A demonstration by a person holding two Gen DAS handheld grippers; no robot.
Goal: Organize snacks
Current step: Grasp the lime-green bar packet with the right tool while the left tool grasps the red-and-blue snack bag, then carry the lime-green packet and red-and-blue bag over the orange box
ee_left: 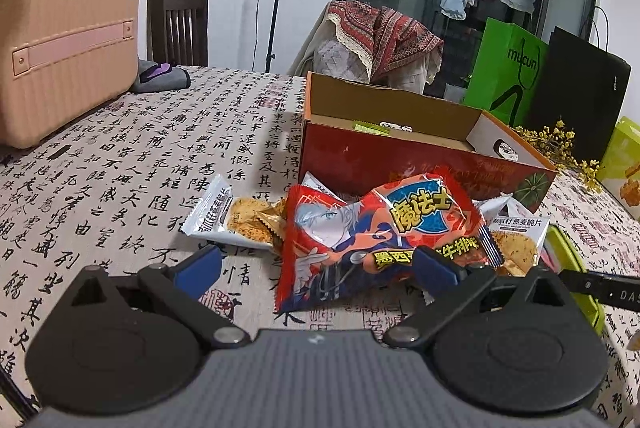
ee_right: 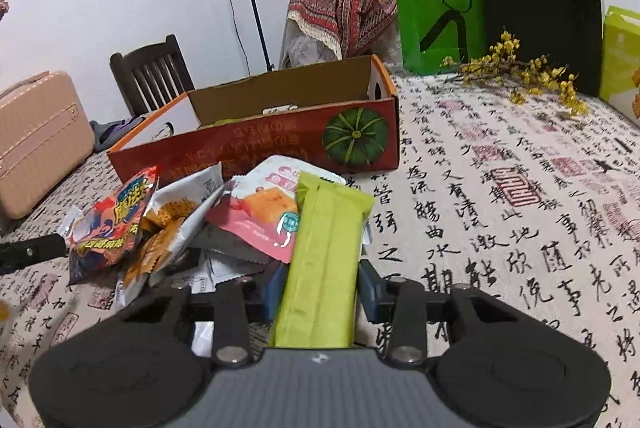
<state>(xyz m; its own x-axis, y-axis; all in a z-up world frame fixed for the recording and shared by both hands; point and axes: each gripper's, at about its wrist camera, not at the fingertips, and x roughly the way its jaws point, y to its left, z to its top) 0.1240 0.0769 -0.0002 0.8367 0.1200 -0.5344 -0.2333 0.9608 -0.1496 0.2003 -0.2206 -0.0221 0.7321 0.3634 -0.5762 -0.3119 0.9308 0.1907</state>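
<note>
Between the clamped fingers of the right hand-held gripper (ee_right: 318, 292), the green packet (ee_right: 324, 260) may slip sideways; the left hand-held gripper (ee_left: 320, 264) stands apart.

You've got a pink suitcase (ee_left: 60, 48) on the table's (ee_left: 120, 168) far left, with a dark wooden chair (ee_left: 178, 24) behind it. Far right: green mucun bag (ee_right: 440, 12), black bag (ee_right: 540, 0) beside it, yellow flower sprig (ee_right: 524, 72) lying in front.
</note>
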